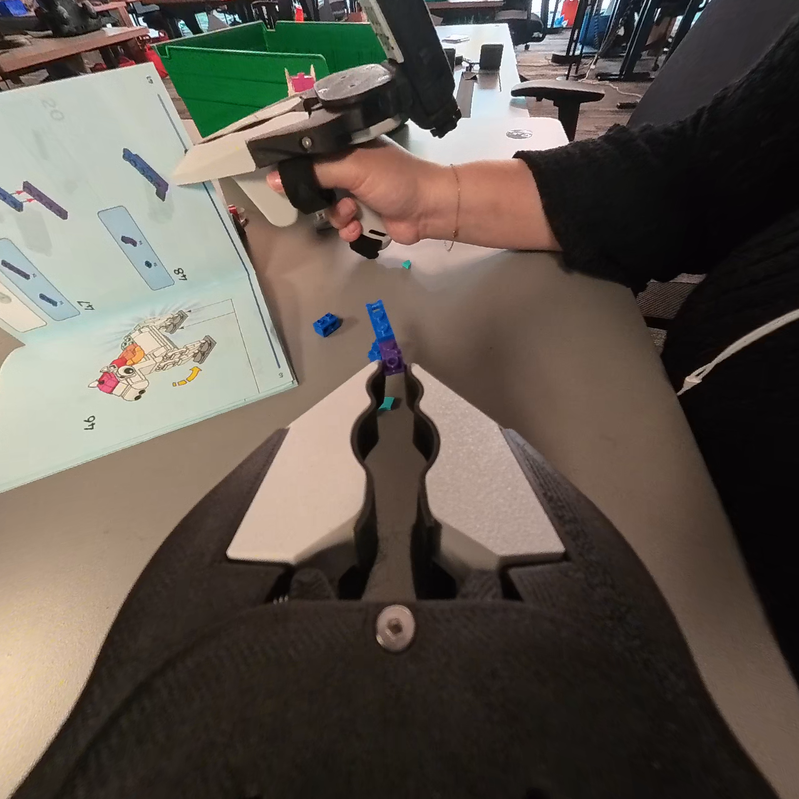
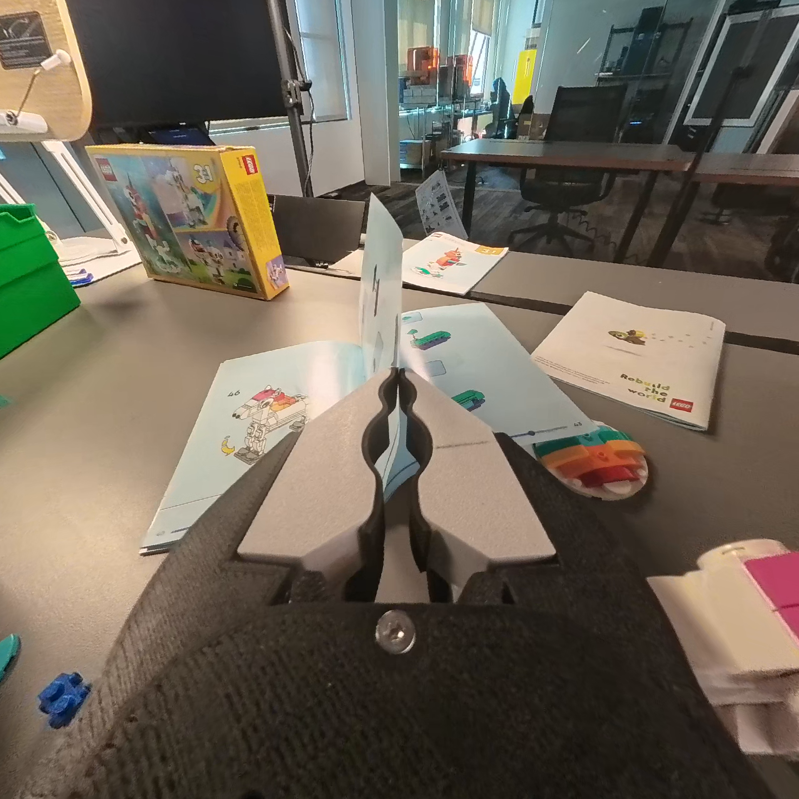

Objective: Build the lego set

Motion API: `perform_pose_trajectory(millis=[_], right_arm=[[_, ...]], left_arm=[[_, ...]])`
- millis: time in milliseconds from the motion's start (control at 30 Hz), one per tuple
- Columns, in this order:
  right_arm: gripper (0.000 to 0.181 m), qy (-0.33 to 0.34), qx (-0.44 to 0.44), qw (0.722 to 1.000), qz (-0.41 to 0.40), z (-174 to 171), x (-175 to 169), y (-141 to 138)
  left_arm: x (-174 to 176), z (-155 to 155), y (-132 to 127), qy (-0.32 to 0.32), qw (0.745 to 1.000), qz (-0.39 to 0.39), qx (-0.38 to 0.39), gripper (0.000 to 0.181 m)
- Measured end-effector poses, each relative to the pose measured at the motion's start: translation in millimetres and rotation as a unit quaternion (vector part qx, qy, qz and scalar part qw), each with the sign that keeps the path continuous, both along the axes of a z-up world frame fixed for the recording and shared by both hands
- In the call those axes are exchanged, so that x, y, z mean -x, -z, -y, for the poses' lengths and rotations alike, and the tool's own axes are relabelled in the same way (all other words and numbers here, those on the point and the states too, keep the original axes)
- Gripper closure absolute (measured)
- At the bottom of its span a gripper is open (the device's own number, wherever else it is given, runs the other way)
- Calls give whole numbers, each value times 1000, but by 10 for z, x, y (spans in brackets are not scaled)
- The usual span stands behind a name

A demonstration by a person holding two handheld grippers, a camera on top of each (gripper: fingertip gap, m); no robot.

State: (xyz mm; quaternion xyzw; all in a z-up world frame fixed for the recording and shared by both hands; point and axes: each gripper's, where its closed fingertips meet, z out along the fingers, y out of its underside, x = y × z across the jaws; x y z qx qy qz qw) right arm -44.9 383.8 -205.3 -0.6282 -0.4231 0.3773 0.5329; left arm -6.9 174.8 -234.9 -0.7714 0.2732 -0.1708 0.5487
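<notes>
Purple-and-blue lego strip [image 1: 386, 341] sits pinched at its purple end between my left gripper [image 1: 394, 367] jaws, above open grey bench [image 1: 540, 389] near the booklet's [image 1: 129, 276] lower corner. My right gripper [image 2: 397, 372] has its jaws pressed together on a raised booklet page [image 2: 380, 285], beside the rainbow lego piece [image 2: 592, 458].
</notes>
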Motion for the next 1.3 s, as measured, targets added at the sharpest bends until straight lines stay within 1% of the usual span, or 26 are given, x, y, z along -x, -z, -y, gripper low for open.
perform_pose_trajectory(millis=[533,600,633,667,700,767,833,933,1067,1300], right_arm=[[181,-2,-9,1000,1,19,5,-7],[181,-2,-10,1000,1,21,6,-7],[181,-2,-10,1000,1,21,6,-7],[181,-2,-10,1000,1,22,6,-7],[181,-2,-10,1000,1,21,7,-7],[181,-3,-10,1000,1,22,8,-8],[181,-3,-11,1000,1,24,8,-10],[181,-3,-13,1000,2,30,9,-11],[181,-4,-16,1000,2,37,11,-12],[181,-4,-17,1000,1,38,10,-16]], left_arm=[[13,-15,-9,-4,1000,5,0,173],[41,-30,-65,-10,999,38,1,173],[38,-22,-135,-5,997,82,3,173],[35,-8,-213,5,991,136,9,173],[35,-6,-245,9,986,167,17,173],[-50,67,-364,56,970,237,21,173],[-68,76,-399,66,955,287,39,174],[-54,89,-454,81,939,331,49,174],[-25,89,-483,88,925,365,59,174],[-8,79,-476,86,923,371,61,174]])
